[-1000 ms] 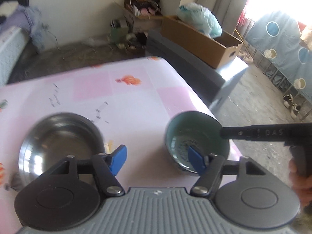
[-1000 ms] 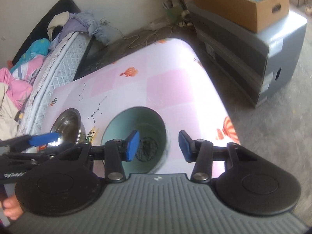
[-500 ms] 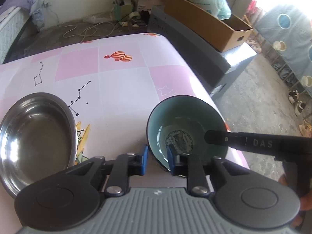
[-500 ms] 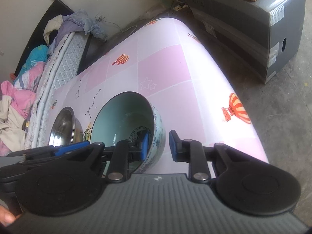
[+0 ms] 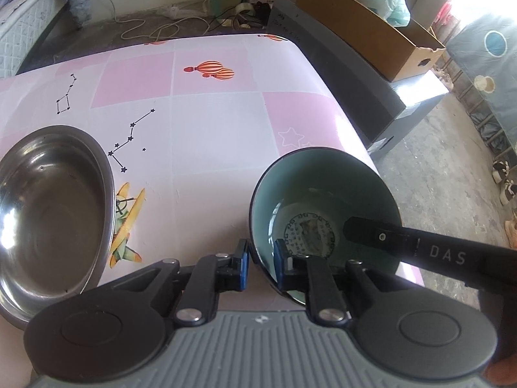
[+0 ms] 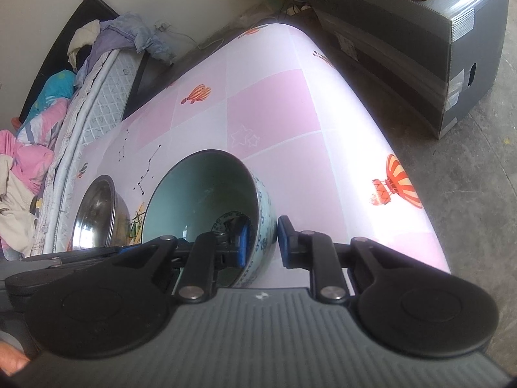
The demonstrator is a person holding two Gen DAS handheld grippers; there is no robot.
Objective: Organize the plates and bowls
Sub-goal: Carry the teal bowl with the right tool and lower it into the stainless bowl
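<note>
The teal-glazed ceramic bowl with a patterned blue-and-white outside (image 5: 323,207) sits at the right-hand edge of the pink-and-white checked worktop (image 5: 210,123), close to the near right corner, with bare concrete floor (image 6: 468,168) just beyond the rim. The left gripper (image 5: 261,266) is clamped on the bowl's near-left wall, one blue finger outside and one inside. The right gripper (image 6: 261,239) grips the bowl's right wall in the same way; its fingers have just been closing, with the wall between them. In the left wrist view one black finger of the right gripper reaches across the inside of the bowl.

To the left, near the bowl but not touching it, a round stainless-steel bowl (image 5: 48,213) stands on the worktop beside a printed yellow aeroplane. The far half of the worktop is open, marked only with balloon and constellation prints.

Beyond the worktop's right edge stands a dark grey storage box (image 6: 420,38) carrying a brown cardboard carton (image 5: 365,45). A mattress heaped with clothes (image 6: 38,135) runs along the left side.
</note>
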